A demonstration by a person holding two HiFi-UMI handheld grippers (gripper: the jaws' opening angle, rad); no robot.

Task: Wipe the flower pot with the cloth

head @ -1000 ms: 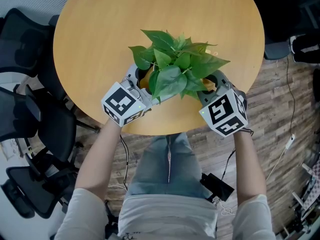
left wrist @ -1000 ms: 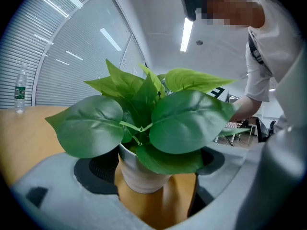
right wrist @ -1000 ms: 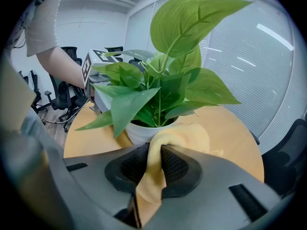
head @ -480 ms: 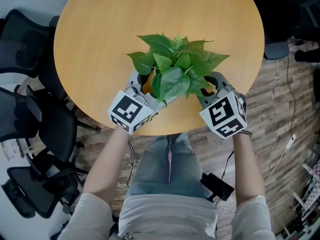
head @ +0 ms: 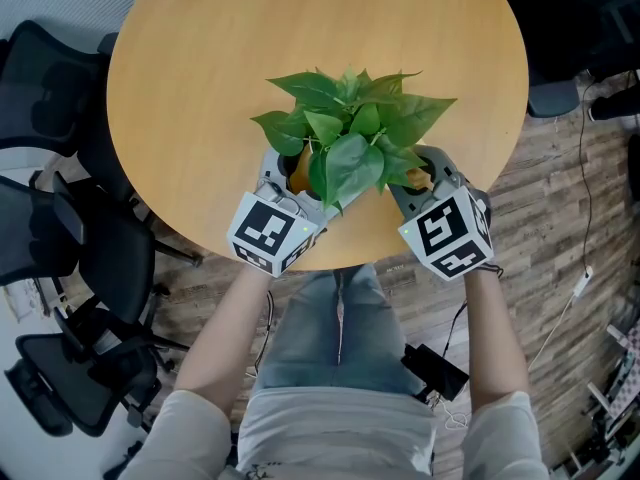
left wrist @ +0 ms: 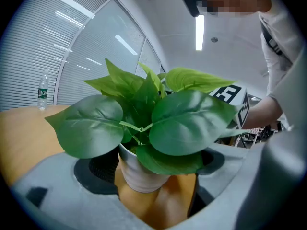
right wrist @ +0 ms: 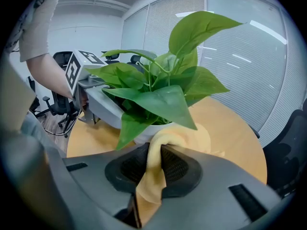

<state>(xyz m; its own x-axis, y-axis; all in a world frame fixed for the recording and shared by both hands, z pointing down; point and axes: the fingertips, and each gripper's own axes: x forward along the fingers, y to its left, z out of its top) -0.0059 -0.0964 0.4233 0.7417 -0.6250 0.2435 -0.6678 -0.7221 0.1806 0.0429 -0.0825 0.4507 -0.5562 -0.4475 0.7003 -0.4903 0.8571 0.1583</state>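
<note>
Left claw (left wrist: 148,188): I am holding it wide open around the flower pot (left wrist: 136,176), one pad sitting close by the pot's wall and the other standing clear, with bare worktop showing in the gap.
Right claw (right wrist: 152,164): I am keeping it pinched narrow on the cloth (right wrist: 201,135), which is bunching up between the pads and bulging out past the tips.
Cloth: the yellow fold is pressing against the side of the pot just under the leaves; in the head view it is peeking out at the right claw's tip (head: 418,178).
Flower pot: it is white, standing on the round wooden worktop (head: 200,68) toward the edge nearest me, between my two claws; from above the plant (head: 350,138) is hiding almost all of it.
Plant: broad green leaves are spreading over both claws' tips.
Surroundings: a bottle (left wrist: 43,92) is standing far back on the worktop, and a dark chair (head: 40,68) is sitting beside it on the wooden floor (head: 560,168).
</note>
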